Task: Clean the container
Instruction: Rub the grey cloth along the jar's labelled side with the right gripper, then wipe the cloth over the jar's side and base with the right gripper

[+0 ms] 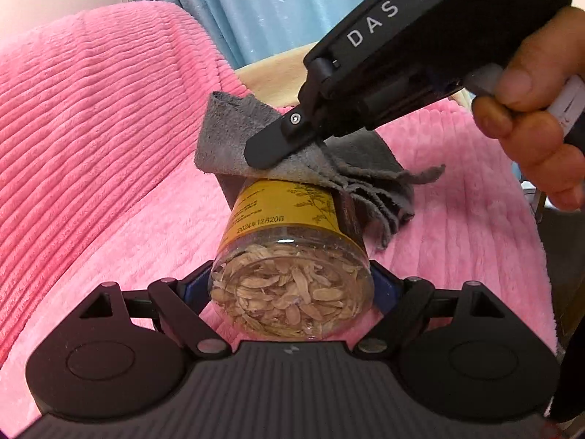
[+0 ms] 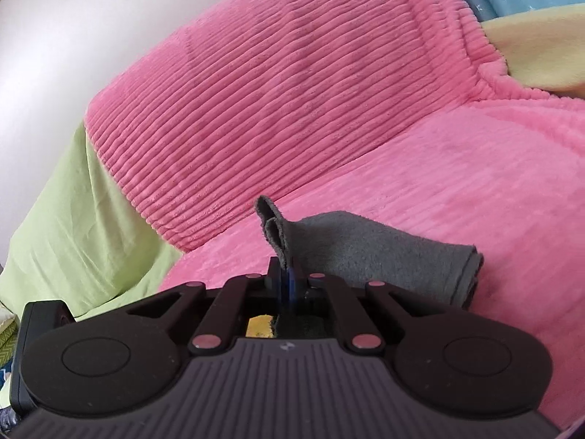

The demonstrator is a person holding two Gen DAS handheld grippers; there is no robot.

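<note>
Grey cloth pinched in R gripper, jar clamped in L gripper.

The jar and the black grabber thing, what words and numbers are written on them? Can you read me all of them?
"DAS": white letters on the black body of the right gripper.
"2024" then "12" and "20" with characters between, a date: on the yellow label of the jar.
Small print lines above the date: too small to read.
Sticker at the gripper's top edge: too blurred.
Right wrist view: no text.
</note>
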